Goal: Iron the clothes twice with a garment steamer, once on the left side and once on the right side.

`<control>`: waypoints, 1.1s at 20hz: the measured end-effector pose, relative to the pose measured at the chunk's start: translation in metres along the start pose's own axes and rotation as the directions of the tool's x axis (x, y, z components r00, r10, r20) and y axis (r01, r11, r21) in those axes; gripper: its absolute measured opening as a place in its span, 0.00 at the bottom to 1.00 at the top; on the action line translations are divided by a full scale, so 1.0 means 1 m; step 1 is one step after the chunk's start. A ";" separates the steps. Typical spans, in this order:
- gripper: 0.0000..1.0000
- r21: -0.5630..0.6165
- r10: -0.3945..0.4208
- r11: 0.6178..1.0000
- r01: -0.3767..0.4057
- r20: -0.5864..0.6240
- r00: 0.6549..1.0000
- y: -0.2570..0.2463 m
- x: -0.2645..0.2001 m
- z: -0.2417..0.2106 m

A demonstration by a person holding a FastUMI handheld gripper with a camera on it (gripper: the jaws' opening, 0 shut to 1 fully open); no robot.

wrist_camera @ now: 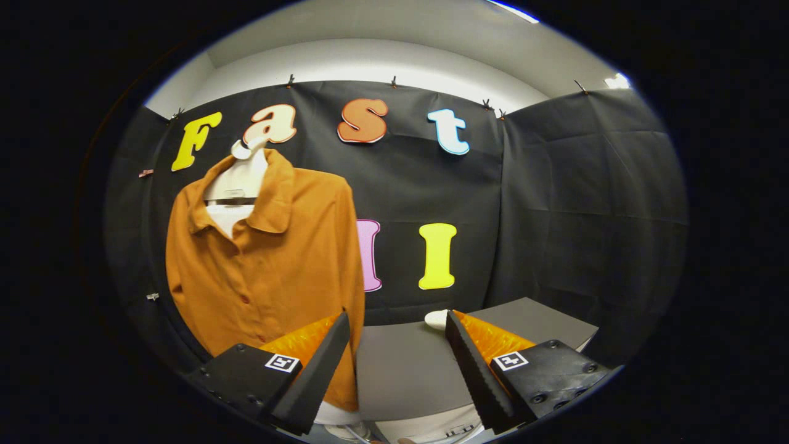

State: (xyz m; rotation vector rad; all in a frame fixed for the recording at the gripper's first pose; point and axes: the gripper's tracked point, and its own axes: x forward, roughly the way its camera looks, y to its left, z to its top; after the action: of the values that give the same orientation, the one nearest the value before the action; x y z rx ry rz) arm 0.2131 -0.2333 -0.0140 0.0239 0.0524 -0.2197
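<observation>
Gripper (397, 345) spread wide, holding nothing; orange shirt (271, 259) hangs beyond its left finger, small white object (436, 319) at the grey surface's (407, 370) far edge.

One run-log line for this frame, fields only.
gripper: open, empty | shirt: hanging on wall, beyond left finger | white object: on table, by right fingertip | steamer: not held

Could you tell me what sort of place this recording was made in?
It looks like a small staged booth rather than a home: black cloth walls clipped up under a plain ceiling, an orange shirt hung on a mannequin form, and a grey tabletop. The claw is open, holding nothing.
</observation>
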 end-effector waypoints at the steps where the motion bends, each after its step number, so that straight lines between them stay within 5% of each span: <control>1: 0.98 0.003 -0.004 1.000 0.004 -0.013 1.000 -0.012 0.011 -0.004; 12: 0.98 0.047 -0.037 0.998 0.049 -0.239 0.970 -0.105 0.118 -0.078; 22: 0.98 0.077 -0.014 0.995 0.057 -0.469 0.883 -0.121 0.154 -0.144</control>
State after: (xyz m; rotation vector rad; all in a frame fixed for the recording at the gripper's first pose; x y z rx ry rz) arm 0.3297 -0.3807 -0.1684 0.1654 0.5286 -0.2495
